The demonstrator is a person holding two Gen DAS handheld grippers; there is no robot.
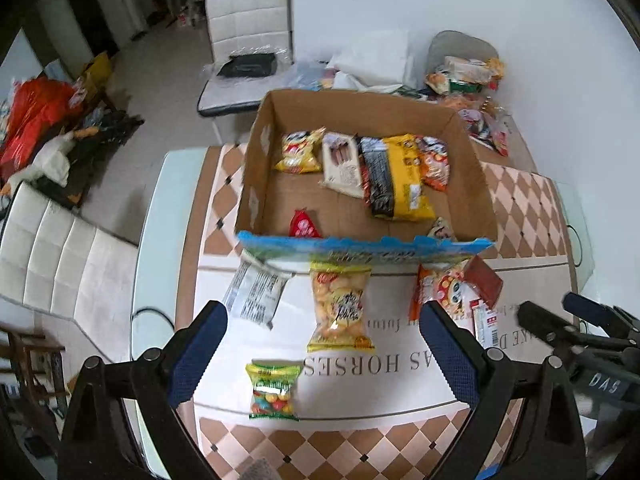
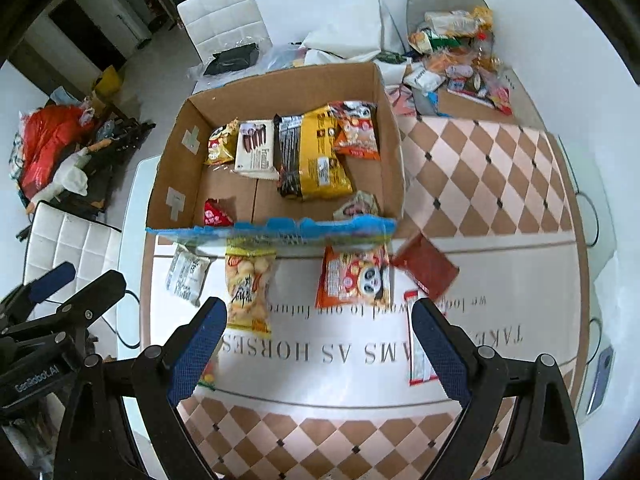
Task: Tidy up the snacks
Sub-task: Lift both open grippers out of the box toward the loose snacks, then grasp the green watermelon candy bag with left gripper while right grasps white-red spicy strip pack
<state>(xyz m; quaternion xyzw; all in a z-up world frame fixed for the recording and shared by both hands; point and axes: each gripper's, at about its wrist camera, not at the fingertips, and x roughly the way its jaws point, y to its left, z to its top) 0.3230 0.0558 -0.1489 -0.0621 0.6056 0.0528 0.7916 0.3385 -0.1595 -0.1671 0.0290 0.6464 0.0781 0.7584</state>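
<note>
An open cardboard box (image 1: 250, 184) (image 2: 168, 168) on the table holds several snack packets. A long blue-edged packet (image 1: 364, 246) (image 2: 272, 230), blurred, lies along the box's near wall. In front of it on the table are a yellow cracker bag (image 1: 340, 304) (image 2: 248, 288), an orange panda packet (image 1: 440, 288) (image 2: 354, 280), a dark red packet (image 2: 426, 266), a white packet (image 1: 256, 294) and a small candy bag (image 1: 274, 390). My left gripper (image 1: 324, 344) and my right gripper (image 2: 320, 340) hang side by side above these packets. Both are open, with nothing between their fingers.
A pile of loose snacks (image 2: 460, 60) sits at the table's far right corner behind the box. White chairs (image 1: 248, 20) (image 1: 60, 252) stand at the far side and to the left. A red-and-white sachet (image 2: 418, 356) lies under the right gripper's right finger.
</note>
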